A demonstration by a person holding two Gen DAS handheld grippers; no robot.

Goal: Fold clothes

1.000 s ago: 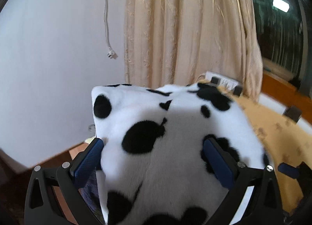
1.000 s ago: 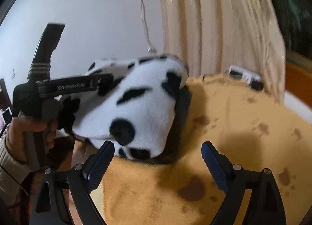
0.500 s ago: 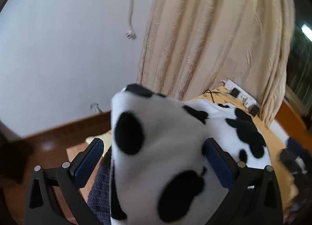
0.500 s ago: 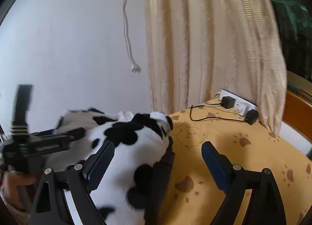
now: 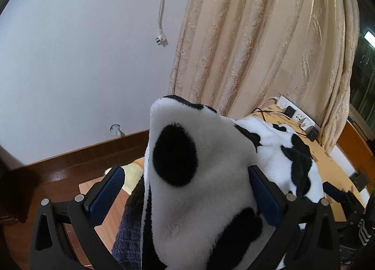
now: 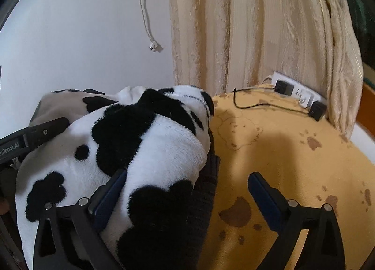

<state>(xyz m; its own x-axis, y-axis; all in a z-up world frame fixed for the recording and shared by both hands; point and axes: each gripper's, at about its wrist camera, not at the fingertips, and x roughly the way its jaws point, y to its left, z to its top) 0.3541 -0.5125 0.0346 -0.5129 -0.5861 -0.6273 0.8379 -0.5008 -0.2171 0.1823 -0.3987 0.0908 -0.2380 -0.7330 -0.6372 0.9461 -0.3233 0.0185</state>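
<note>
Yellow paw-print bed cover (image 6: pixel 293 157) fills the right wrist view; cow-print fleece garment (image 6: pixel 145 153) bunched at its left edge over dark knit fabric (image 6: pixel 206 190). Left gripper (image 5: pixel 185 190) jaws wide, fleece bulging between and against both pads, clamped or not: can't tell. Right gripper (image 6: pixel 187 188) wide open, left pad touching the fleece, nothing held. Only left view shows wooden floor (image 5: pixel 70 176); both show power strip (image 6: pixel 295 89).

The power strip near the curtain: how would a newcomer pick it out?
Start at the cream curtain and follow it down to the yellow paw-print cover. The power strip lies at its foot: long, white, with black adapters plugged in, unlike the bare white plug dangling on the wall.
</note>
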